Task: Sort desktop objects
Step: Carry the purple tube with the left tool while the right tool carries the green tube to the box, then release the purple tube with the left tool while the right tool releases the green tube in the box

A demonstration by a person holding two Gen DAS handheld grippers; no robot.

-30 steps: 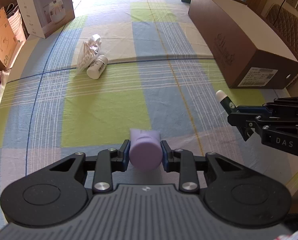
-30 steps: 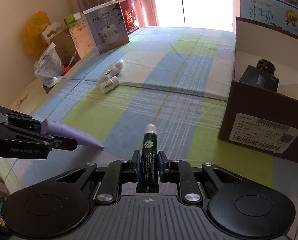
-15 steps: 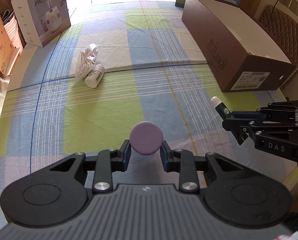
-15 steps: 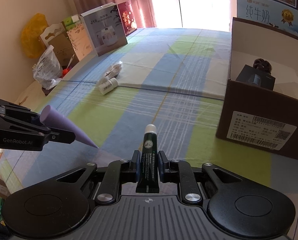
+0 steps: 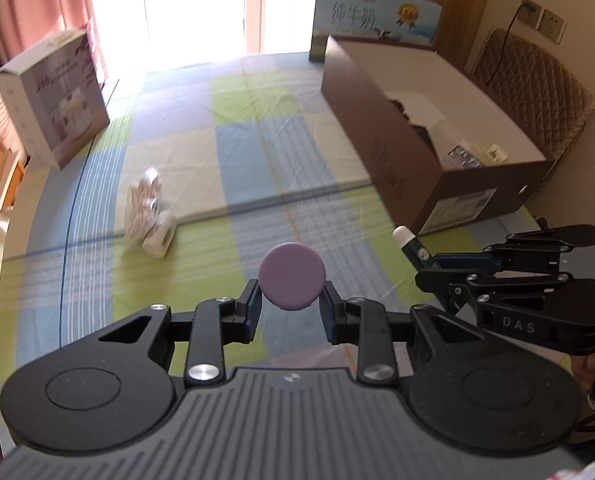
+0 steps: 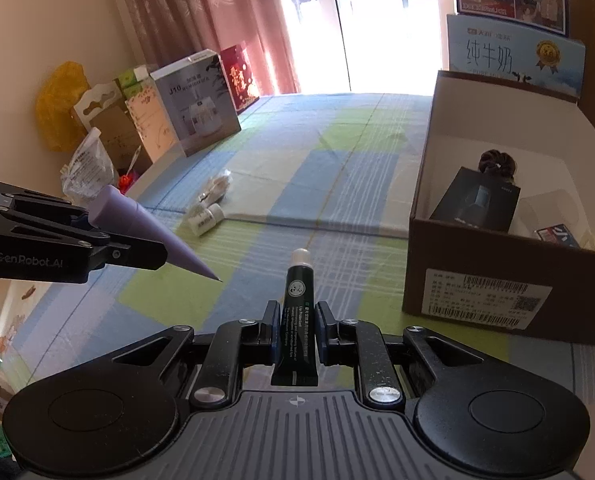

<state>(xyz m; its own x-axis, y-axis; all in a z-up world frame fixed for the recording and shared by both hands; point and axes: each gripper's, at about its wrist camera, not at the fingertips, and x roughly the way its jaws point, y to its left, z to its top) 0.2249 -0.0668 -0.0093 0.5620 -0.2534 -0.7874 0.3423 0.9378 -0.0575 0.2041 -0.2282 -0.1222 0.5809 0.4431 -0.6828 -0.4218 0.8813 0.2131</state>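
Note:
My left gripper (image 5: pixel 291 306) is shut on a purple tube (image 5: pixel 291 276), cap end toward the camera; the tube also shows in the right wrist view (image 6: pixel 145 226), held above the checked tablecloth. My right gripper (image 6: pixel 296 326) is shut on a dark green tube with a white cap (image 6: pixel 297 300); this tube also shows in the left wrist view (image 5: pixel 411 246). An open brown cardboard box (image 5: pixel 417 176) stands at the right, its near wall (image 6: pixel 477 280) close ahead of my right gripper. A small white bottle (image 5: pixel 159 238) and a clear packet (image 5: pixel 141 208) lie on the cloth at the left.
A black box (image 6: pixel 475 204), a dark hair tie (image 6: pixel 497 162) and small packets lie inside the cardboard box. A white humidifier carton (image 5: pixel 53 100) stands at the far left. A blue milk carton (image 5: pixel 373 20) stands behind the box. A wicker chair (image 5: pixel 533 88) is at the right.
Both grippers have risen and tilted up with their tubes still held; more of the room's far end and the inside of the box show now.

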